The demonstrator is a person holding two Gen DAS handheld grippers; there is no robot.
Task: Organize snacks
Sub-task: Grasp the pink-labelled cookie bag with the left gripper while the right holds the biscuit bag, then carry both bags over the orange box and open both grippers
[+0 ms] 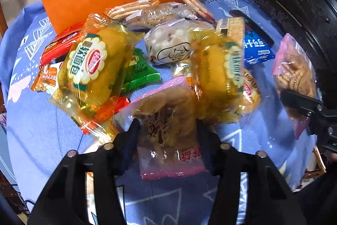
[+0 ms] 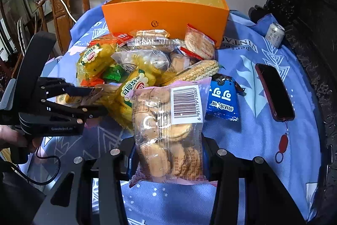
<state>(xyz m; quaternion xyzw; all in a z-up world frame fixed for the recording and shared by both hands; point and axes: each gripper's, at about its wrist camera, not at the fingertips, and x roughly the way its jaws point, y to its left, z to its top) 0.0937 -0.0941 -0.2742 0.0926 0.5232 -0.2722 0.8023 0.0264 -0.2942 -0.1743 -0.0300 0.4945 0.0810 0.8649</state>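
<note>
A pile of wrapped snacks (image 2: 147,60) lies on the blue cloth in front of an open orange box (image 2: 166,12). My left gripper (image 1: 167,130) is shut on a pink-edged pastry pack (image 1: 168,123) at the pile's near edge; it also shows in the right wrist view (image 2: 92,102). My right gripper (image 2: 168,153) is shut on a pink-edged cookie pack (image 2: 168,130) with a barcode, held up in front of the pile; this pack shows in the left wrist view (image 1: 294,77). Two yellow bread packs (image 1: 94,69) lie in the pile.
A dark phone (image 2: 273,92) with a red charm and a small can (image 2: 274,32) lie on the cloth at the right. A blue snack packet (image 2: 223,100) lies beside the pile. Carved dark furniture (image 2: 305,3) stands at right, a wooden chair (image 2: 63,3) at the back left.
</note>
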